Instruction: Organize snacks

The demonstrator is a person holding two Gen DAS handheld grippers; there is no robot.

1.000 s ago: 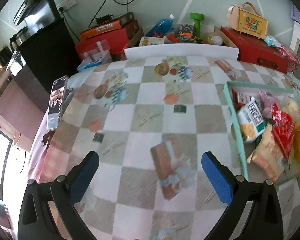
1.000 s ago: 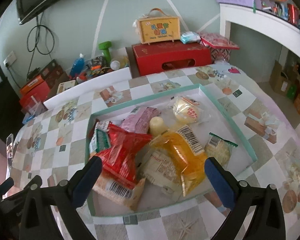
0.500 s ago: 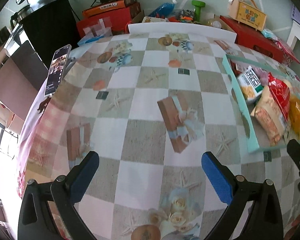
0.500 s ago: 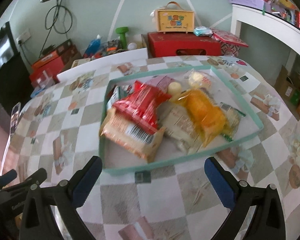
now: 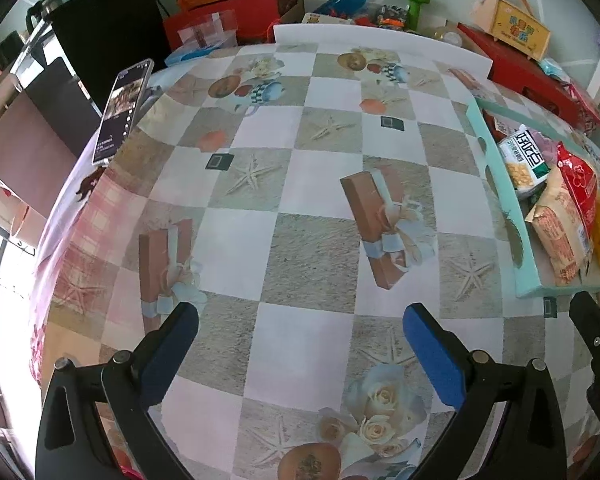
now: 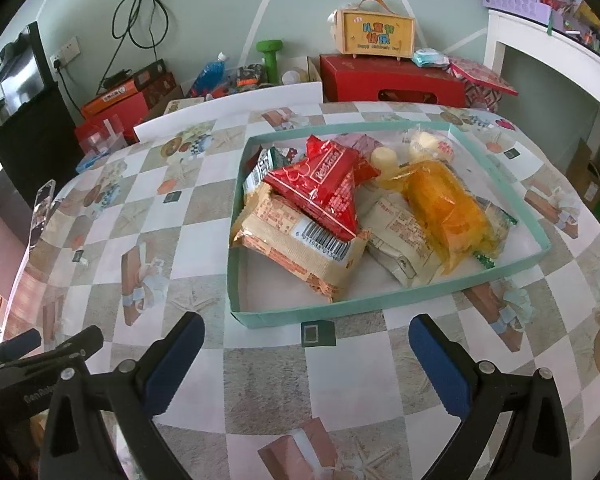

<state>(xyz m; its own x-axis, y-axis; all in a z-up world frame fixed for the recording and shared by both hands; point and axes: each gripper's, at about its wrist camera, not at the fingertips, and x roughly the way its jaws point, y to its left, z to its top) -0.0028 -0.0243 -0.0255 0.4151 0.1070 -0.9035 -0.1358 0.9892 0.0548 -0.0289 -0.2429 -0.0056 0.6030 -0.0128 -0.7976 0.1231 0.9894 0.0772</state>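
A shallow teal tray (image 6: 340, 307) sits on the checkered tablecloth and holds several snack packs: a red pack (image 6: 320, 188) on a beige barcoded pack (image 6: 300, 248), an orange pack (image 6: 444, 208), a white pack (image 6: 396, 236) and small round sweets (image 6: 384, 157). My right gripper (image 6: 306, 354) is open and empty, just short of the tray's near wall. My left gripper (image 5: 300, 340) is open and empty over bare cloth, left of the tray (image 5: 500, 184). The green-and-white pack (image 5: 524, 156) shows there.
A phone (image 5: 122, 112) stands at the table's left edge. Red boxes (image 6: 392, 80), a yellow carry box (image 6: 374, 32), a green dumbbell (image 6: 270, 56) and a blue bottle (image 6: 212, 72) crowd the far side. A white shelf (image 6: 556, 48) stands to the right.
Both grippers have pulled back toward the table's near edge, staying open. The tray of snacks now lies farther ahead of the right gripper.
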